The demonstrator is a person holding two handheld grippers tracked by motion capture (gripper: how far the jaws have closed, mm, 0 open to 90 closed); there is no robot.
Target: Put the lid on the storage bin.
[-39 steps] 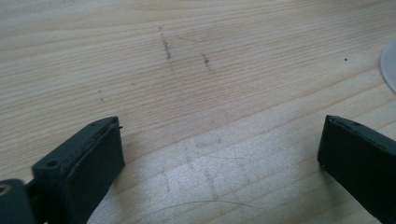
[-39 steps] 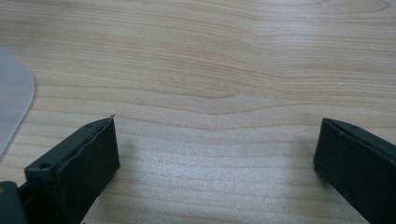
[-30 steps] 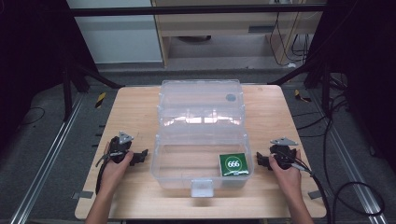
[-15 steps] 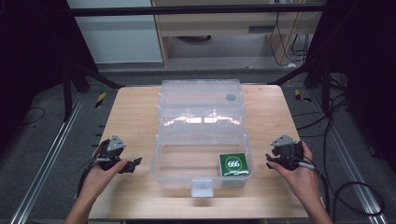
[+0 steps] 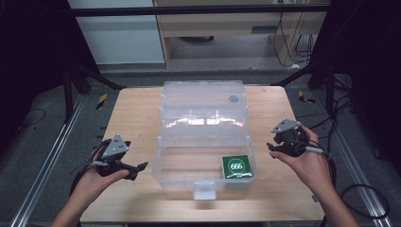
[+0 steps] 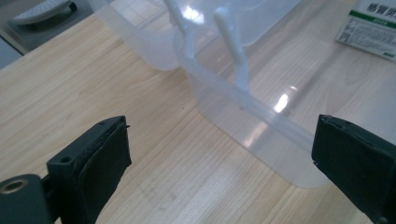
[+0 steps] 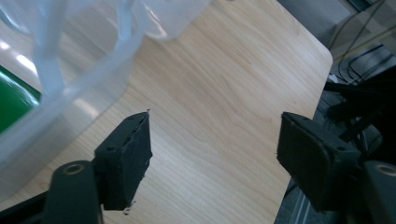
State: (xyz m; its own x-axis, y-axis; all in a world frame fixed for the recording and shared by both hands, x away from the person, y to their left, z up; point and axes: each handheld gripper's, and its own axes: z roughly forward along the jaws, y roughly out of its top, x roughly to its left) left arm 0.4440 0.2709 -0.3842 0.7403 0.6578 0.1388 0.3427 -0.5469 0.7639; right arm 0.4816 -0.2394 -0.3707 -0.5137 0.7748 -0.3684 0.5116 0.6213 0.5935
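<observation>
A clear plastic storage box [image 5: 204, 161] stands in the middle of the wooden worktop [image 5: 132, 113], its lid [image 5: 203, 101] thrown open and lying flat behind it toward the far edge. The box's long axis runs left to right across the worktop, and its front latch [image 5: 204, 190] faces the person. In the front right corner of the box lies a green packet [image 5: 236, 166] with "666" printed in white inside a white ring; the left gripper view catches a white label with a green stripe [image 6: 369, 25] on it, but that small print cannot be read.

The left tongs [image 5: 135, 166] are held just above the worktop, left of the box and apart from it, pointing right toward the box's left wall. In the left gripper view their jaws stand wide open with nothing between them but bare wood and the box's near corner [image 6: 275, 140] beyond.

The right tongs [image 5: 275, 147] are held to the right of the box, close to its right wall and pointing left at it. In the right gripper view their jaws are likewise spread wide and empty, with the box wall [image 7: 70, 93] at the left and the worktop's rounded corner farther off.
</observation>
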